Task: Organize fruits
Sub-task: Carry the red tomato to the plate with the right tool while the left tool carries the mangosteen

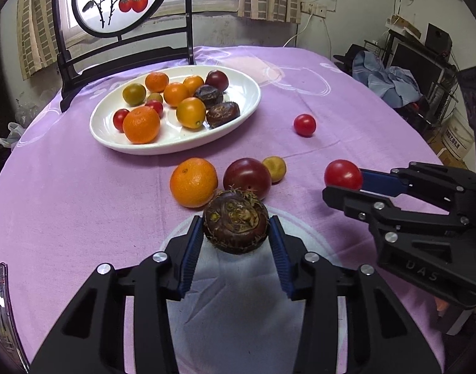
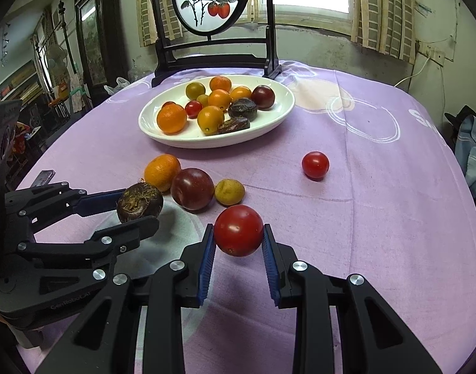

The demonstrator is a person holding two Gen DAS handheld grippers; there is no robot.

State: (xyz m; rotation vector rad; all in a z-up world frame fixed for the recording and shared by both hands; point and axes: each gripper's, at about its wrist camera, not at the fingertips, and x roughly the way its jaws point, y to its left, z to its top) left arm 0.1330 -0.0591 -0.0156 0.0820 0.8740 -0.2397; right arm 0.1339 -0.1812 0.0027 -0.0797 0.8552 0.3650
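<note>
My left gripper (image 1: pixel 237 229) is shut on a dark brown water chestnut (image 1: pixel 235 222), held just above the purple cloth; it also shows in the right wrist view (image 2: pixel 139 202). My right gripper (image 2: pixel 238 233) is shut on a red tomato (image 2: pixel 238 230), also seen in the left wrist view (image 1: pixel 343 175). A white oval plate (image 1: pixel 241 115) at the back holds several oranges, tomatoes and dark fruits. Loose on the cloth lie an orange (image 1: pixel 193 182), a dark red plum (image 1: pixel 247 177), a small yellow-green fruit (image 1: pixel 274 168) and another red tomato (image 1: pixel 304 125).
A black wooden stand with a round painted screen (image 2: pixel 211 0) stands behind the plate (image 2: pixel 269 124). A phone (image 1: pixel 1 305) lies at the table's left edge. The round table is covered with a purple cloth (image 2: pixel 378 202). Room clutter lies beyond the table.
</note>
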